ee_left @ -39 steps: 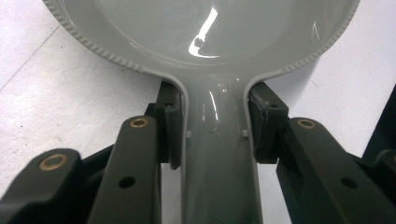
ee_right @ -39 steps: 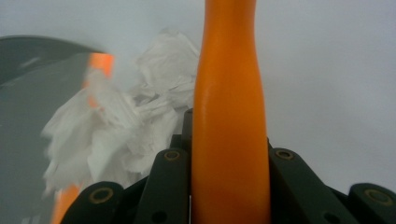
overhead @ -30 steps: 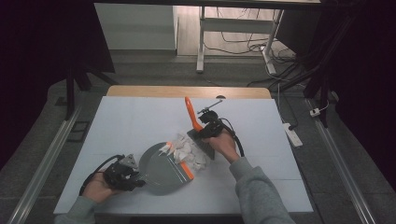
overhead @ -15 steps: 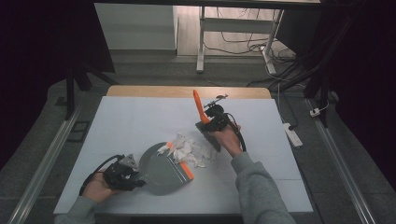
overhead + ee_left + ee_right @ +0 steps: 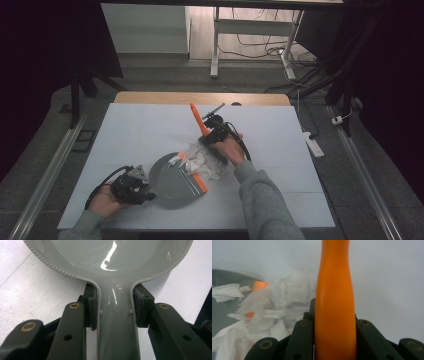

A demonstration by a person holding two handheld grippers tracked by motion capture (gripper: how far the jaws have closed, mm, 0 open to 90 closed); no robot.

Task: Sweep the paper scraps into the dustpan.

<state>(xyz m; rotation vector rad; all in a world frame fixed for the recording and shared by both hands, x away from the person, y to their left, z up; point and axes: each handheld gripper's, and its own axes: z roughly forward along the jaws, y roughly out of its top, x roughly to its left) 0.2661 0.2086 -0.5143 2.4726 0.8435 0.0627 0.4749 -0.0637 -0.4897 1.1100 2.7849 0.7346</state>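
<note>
A grey dustpan [image 5: 172, 187] lies flat on the white table [image 5: 140, 130], and my left gripper [image 5: 146, 186] is shut on its handle [image 5: 117, 327]; the pads [image 5: 92, 306] press both sides of it. My right gripper [image 5: 211, 134] is shut on an orange handle [image 5: 196, 117] that slants up and to the left; the same orange handle [image 5: 335, 290] stands between the jaws in the right gripper view. Crumpled white paper [image 5: 202, 160] is heaped at the pan's right edge, just below that gripper. The handle's lower end is hidden behind the hand and paper.
An orange strip [image 5: 199, 182] runs along the dustpan's front lip, partly under the paper. A wooden strip [image 5: 200, 98] edges the table's far side. Beyond it stand a metal frame [image 5: 215, 45] and loose cables on the floor.
My right gripper with the orange handle swung out to the right, then came back left over the paper. The left gripper and dustpan have stayed put.
</note>
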